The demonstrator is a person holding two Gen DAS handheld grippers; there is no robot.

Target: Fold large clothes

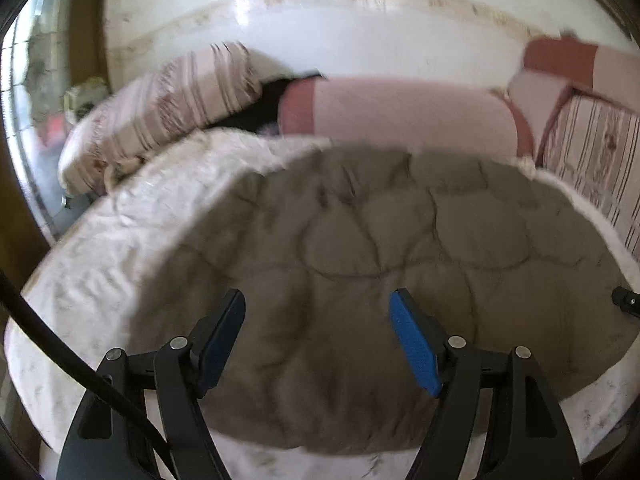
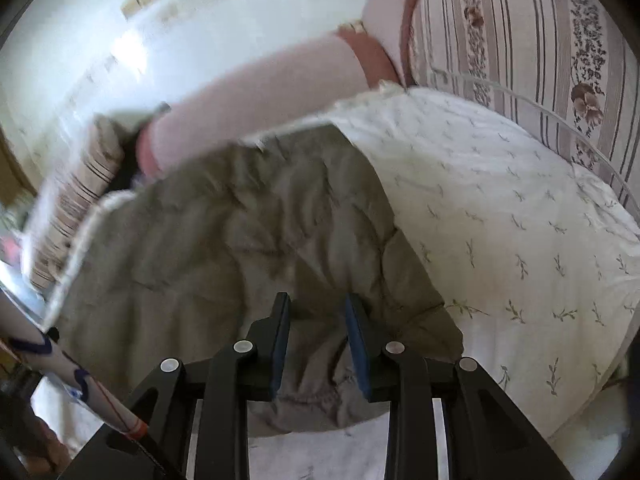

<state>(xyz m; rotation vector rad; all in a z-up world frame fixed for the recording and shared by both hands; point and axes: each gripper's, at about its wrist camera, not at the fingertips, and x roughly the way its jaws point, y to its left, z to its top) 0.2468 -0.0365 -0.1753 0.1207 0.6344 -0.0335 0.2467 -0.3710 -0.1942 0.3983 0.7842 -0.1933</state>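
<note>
A quilted olive-grey padded garment (image 1: 360,280) lies spread over the white leaf-print bedspread (image 2: 520,220), reaching its near edge. The left gripper (image 1: 318,336) hovers above, jaws wide, empty. The right gripper (image 2: 318,340), jaws narrowed, pinches the garment's bunched hem.

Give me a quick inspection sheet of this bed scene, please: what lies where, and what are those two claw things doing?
Surface: bed with a white sprigged bedspread, wrinkled.
Job's things: grey-brown quilted garment spread on the bedspread; a bunched hem lies at the near edge.
Clutter: striped pillow at one end, striped floral cushion at the other, pink bolster along the wall, something dark behind it.
Grippers: left gripper open over the garment, nothing between its pads; right gripper narrowed around the bunched hem; whether it pinches, cannot tell.
Cables: black cable beside the left gripper.
Surroundings: white wall, window at far left; pictures blurred.
</note>
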